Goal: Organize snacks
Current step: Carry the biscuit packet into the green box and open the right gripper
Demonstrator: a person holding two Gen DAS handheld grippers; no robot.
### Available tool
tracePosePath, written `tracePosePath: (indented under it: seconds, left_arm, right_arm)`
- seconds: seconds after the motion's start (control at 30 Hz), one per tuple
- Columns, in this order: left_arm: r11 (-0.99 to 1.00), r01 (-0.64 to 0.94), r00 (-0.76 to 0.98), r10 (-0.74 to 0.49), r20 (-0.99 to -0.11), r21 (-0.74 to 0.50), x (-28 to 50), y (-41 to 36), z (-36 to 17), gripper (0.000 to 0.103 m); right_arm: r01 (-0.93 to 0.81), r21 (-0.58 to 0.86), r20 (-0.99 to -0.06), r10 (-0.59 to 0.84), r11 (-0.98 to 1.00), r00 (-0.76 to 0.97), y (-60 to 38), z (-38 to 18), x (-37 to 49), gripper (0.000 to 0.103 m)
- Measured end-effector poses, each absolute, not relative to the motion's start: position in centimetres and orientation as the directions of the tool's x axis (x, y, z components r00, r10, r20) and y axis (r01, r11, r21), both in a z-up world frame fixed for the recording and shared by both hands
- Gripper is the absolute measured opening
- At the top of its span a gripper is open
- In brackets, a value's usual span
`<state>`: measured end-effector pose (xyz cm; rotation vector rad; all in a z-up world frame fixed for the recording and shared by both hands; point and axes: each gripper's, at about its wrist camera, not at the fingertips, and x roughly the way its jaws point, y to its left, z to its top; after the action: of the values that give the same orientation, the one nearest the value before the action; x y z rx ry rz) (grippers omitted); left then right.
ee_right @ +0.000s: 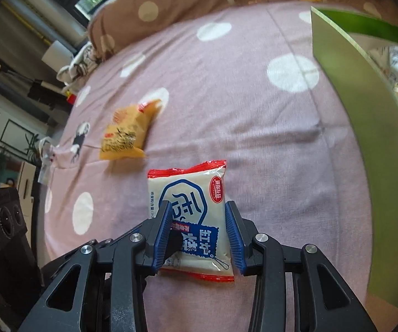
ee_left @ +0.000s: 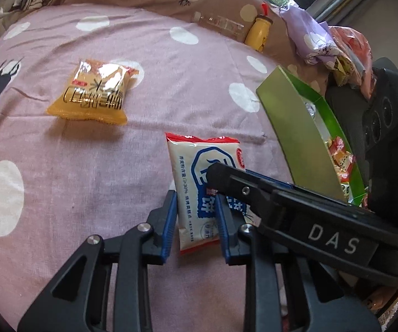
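Right wrist view showed the right gripper (ee_right: 197, 233), jaws spread, straddling the white-and-blue red-edged snack packet (ee_right: 192, 215) on the pink dotted bed (ee_right: 226, 110); the left gripper (ee_left: 197, 221) likewise spread beside it.

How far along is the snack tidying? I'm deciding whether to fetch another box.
Done: several snacks already sit in the green box. In hand: the left hand-held gripper and the right hand-held gripper both straddle the white-and-blue packet lying on the bed; neither clearly lifts it. Left: that packet and the orange packet.
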<state>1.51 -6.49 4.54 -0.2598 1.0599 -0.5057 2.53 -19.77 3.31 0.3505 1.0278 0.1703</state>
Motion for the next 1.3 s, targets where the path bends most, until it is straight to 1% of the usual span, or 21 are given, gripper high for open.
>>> tracePosePath:
  seconds: [0.1, 0.3, 0.4, 0.53, 0.63, 0.83, 1.03, 1.3]
  left_arm:
    - [0.843, 0.315, 0.438, -0.536, -0.721, -0.436, 1.1, -7.3, 6.6, 0.025]
    - [0.829, 0.435, 0.525, -0.550, -0.649, -0.350, -0.1, -11.3, 10.6, 0.027]
    - [0.800, 0.495, 0.522, -0.585, -0.621, -0.337, -0.3, -13.8, 12.1, 0.027]
    - [0.760, 0.567, 0.491, -0.621, -0.610, -0.318, -0.3, -17.7, 13.0, 0.027]
    - [0.732, 0.613, 0.465, -0.639, -0.613, -0.298, -0.3, -20.3, 13.1, 0.027]
    - [0.690, 0.656, 0.395, -0.661, -0.638, -0.308, 0.0, -23.8, 12.5, 0.027]
    - [0.680, 0.662, 0.352, -0.652, -0.671, -0.314, 0.5, -26.2, 11.5, 0.026]
    - [0.680, 0.651, 0.309, -0.642, -0.701, -0.336, 1.2, -27.3, 10.1, 0.026]
  right_arm:
    - [0.025, 0.335, -0.768, 0.258, 0.942, 0.586, -20.5, 5.7, 1.5, 0.042]
    - [0.050, 0.299, -0.687, 0.178, 0.953, 0.705, -23.4, 9.9, -0.7, 0.042]
    - [0.098, 0.305, -0.636, 0.126, 0.947, 0.761, -26.3, 11.6, -2.0, 0.042]
    - [0.167, 0.347, -0.606, 0.084, 0.923, 0.791, -30.3, 12.3, -3.3, 0.042]
    - [0.219, 0.381, -0.606, 0.064, 0.898, 0.793, -32.7, 12.0, -3.8, 0.042]
    - [0.307, 0.423, -0.623, 0.028, 0.852, 0.782, -36.3, 10.9, -4.4, 0.042]
    - [0.360, 0.443, -0.656, 0.024, 0.821, 0.754, -38.5, 9.4, -4.3, 0.042]
    - [0.399, 0.450, -0.693, 0.029, 0.799, 0.721, -39.7, 7.9, -3.8, 0.042]
